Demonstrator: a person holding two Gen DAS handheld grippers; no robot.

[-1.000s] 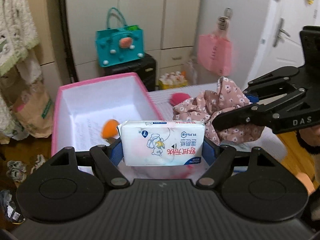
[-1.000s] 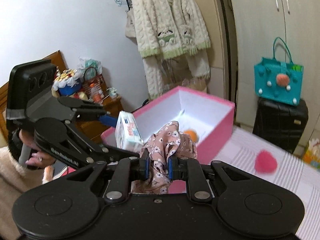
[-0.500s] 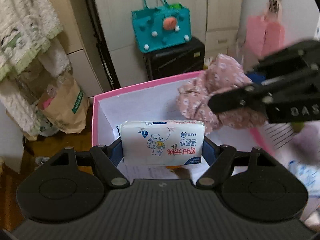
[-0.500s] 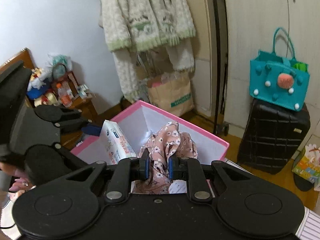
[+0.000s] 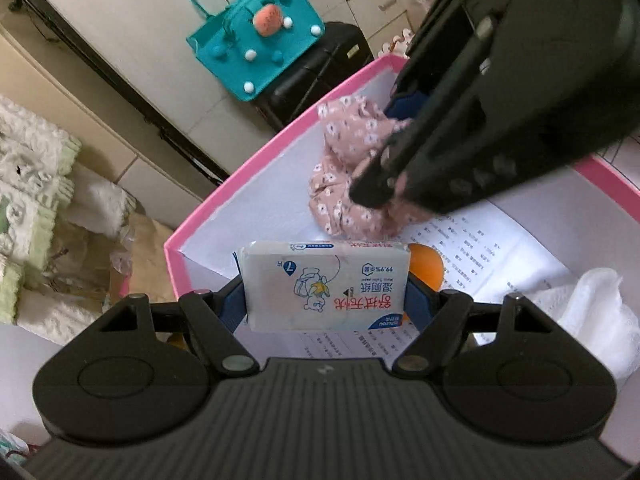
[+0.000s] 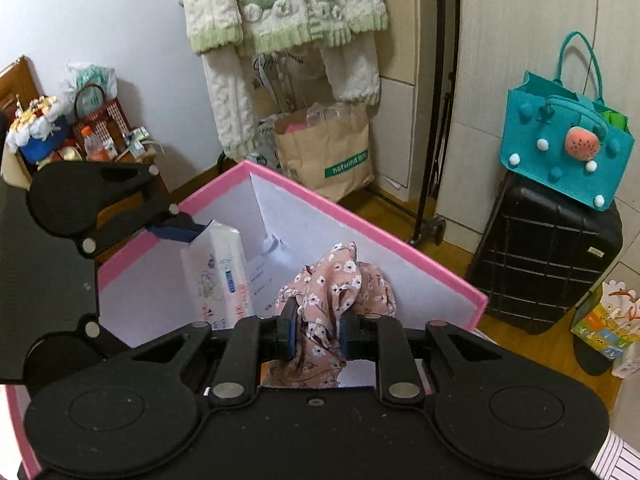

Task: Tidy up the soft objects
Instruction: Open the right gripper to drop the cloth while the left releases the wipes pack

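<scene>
My left gripper [image 5: 326,292] is shut on a white tissue pack [image 5: 326,286] and holds it over the pink box [image 5: 208,204]. My right gripper [image 6: 318,330] is shut on a pink floral cloth [image 6: 336,288] and holds it inside the same box [image 6: 360,228]. The cloth [image 5: 348,168] and the right gripper [image 5: 480,120] also show in the left wrist view, above the box's far end. The tissue pack [image 6: 220,268] and the left gripper [image 6: 176,232] show at the left in the right wrist view. An orange ball [image 5: 426,270] and a white soft piece [image 5: 592,320] lie in the box.
A printed paper sheet [image 5: 472,248] lines the box floor. A teal felt bag [image 6: 564,144] sits on a black suitcase [image 6: 544,264] beyond the box. A brown paper bag [image 6: 328,156] and hanging fleece clothes [image 6: 280,8] stand behind it. A cluttered wooden stand [image 6: 60,140] is at left.
Both grippers have moved over the pink box and tilted down into it. The cloth and the tissue pack now hang inside the box walls.
</scene>
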